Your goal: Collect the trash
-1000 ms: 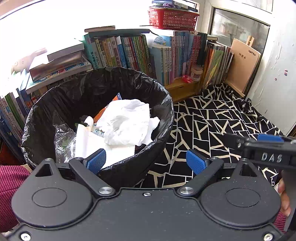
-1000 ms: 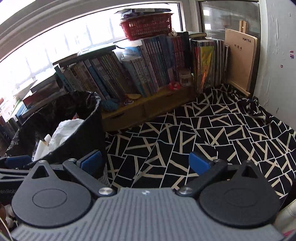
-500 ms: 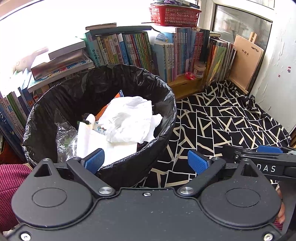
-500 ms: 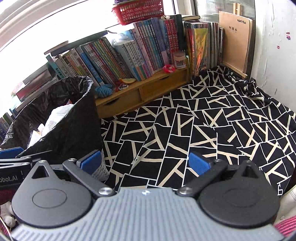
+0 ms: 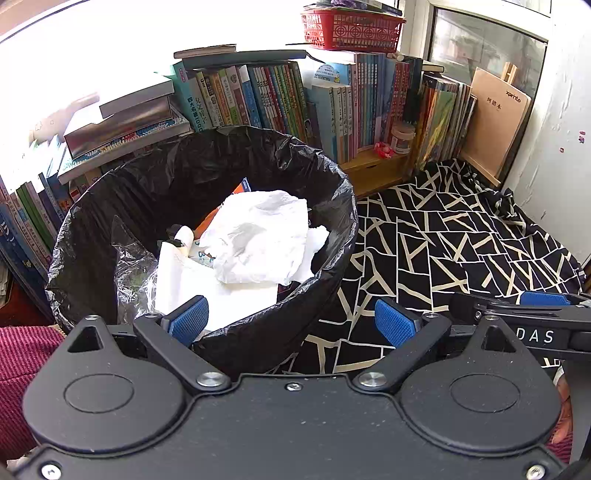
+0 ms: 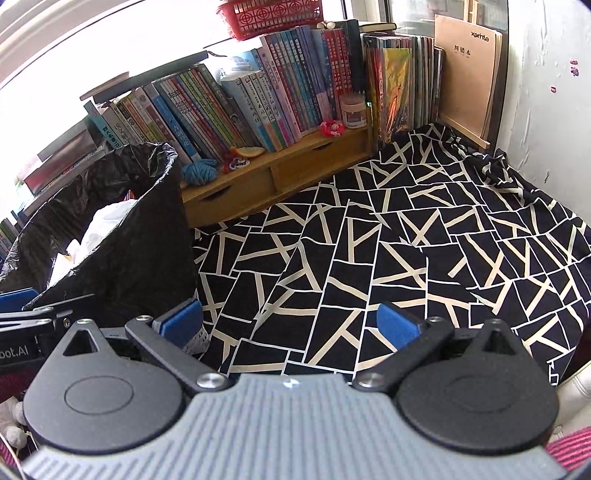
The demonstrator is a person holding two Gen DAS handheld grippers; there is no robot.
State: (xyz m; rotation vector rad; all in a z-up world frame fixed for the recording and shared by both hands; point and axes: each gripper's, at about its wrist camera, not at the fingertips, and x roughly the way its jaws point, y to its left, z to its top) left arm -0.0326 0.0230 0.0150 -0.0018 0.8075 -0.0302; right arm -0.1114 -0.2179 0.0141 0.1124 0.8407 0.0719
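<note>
Bin (image 5: 343,206) rim between left tool (image 5: 291,323) pads, right tool (image 6: 290,321) spread over bare cloth (image 6: 424,258)

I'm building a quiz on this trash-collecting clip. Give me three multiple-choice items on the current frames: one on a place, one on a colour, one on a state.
1. Where does the red basket sit?
A. on top of the books
B. on the patterned cloth
C. inside the bin

2. What colour is the liner of the trash bin?
A. white
B. black
C. blue

3. What state are the left gripper and right gripper in?
A. both shut on paper
B. one open, one shut
C. both open and empty

Answers:
1 A, the basket rests on the upright books, above the bin.
2 B, a crinkled black bag is folded over the rim, with white crumpled paper inside.
3 C, each gripper's blue pads stand wide apart with nothing between them.
</note>
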